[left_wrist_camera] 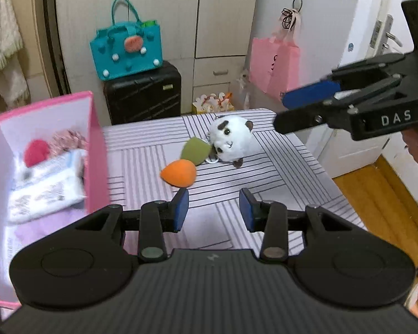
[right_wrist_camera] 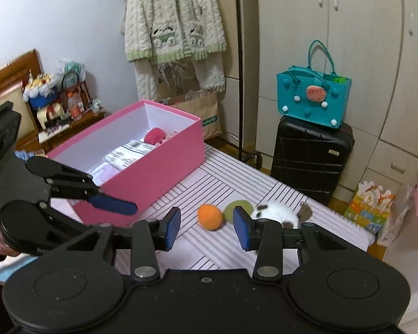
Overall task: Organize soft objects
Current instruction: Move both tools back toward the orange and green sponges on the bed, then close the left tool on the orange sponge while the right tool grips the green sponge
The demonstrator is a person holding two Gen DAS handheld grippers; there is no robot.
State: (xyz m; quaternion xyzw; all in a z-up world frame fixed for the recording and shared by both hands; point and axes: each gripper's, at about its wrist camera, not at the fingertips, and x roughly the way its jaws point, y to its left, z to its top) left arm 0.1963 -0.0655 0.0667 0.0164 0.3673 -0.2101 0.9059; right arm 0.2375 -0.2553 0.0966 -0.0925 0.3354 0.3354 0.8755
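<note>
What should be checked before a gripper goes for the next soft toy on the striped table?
1. Left gripper open, empty: ok.
2. Right gripper open, empty: ok.
3. Orange egg-shaped sponge, green egg-shaped sponge and white plush panda out on the striped table: ok.
4. Orange sponge clear of neighbours: cannot tell, close to the green one.
5. Open pink cardboard box has room left: ok.
6. Grippers apart from each other: ok.

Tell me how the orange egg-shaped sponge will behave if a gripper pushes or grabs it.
The orange sponge looks rounded and tapered, so a push would probably roll it off-line. It seems soft foam, likely light and squashy between fingers. The green sponge close beside it may get nudged.
</note>
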